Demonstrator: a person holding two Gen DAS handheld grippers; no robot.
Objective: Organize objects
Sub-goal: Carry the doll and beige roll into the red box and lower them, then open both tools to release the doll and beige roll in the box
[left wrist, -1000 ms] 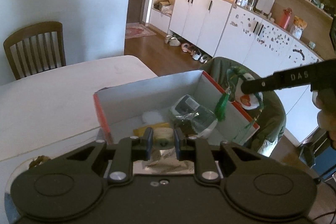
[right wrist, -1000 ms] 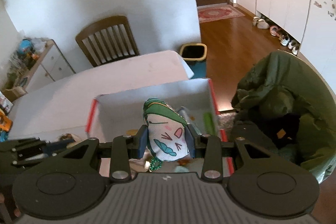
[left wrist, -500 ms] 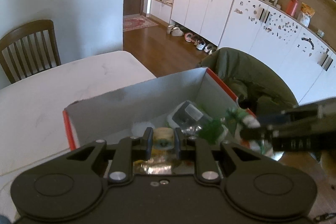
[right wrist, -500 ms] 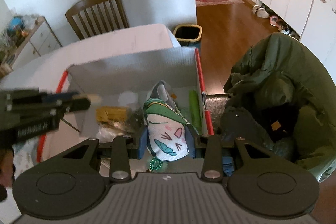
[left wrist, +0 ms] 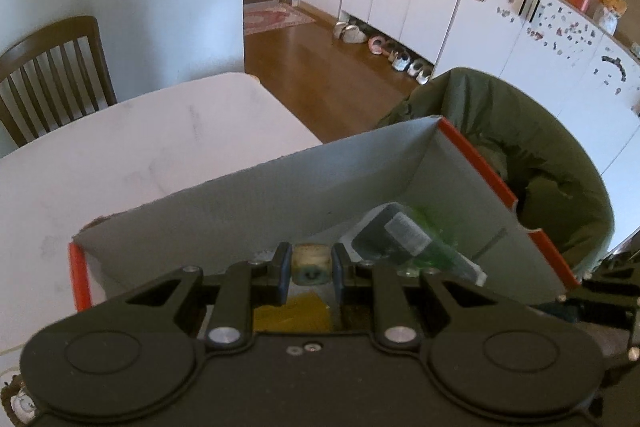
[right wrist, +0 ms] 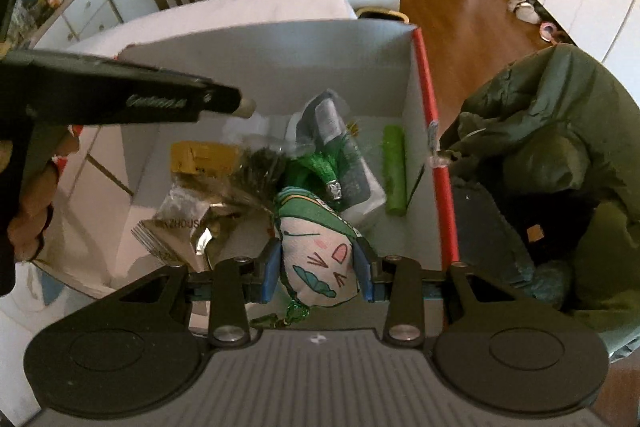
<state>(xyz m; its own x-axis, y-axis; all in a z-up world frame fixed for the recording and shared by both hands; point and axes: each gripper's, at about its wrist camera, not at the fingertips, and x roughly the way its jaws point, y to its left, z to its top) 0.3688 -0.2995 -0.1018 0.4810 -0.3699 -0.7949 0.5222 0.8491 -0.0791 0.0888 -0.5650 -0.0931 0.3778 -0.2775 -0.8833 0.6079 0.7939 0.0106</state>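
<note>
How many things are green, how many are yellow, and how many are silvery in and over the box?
Green: 3 - the roll, the tassel, the cartoon pouch held in the right claw
Yellow: 1 - the packet
Silvery: 1 - the foil bag
Total: 5

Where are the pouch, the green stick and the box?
pouch (right wrist: 318,255), right wrist view, on its printed face.
green stick (right wrist: 394,169), right wrist view, mid-length.
box (right wrist: 426,87), right wrist view, on its red right rim.
</note>
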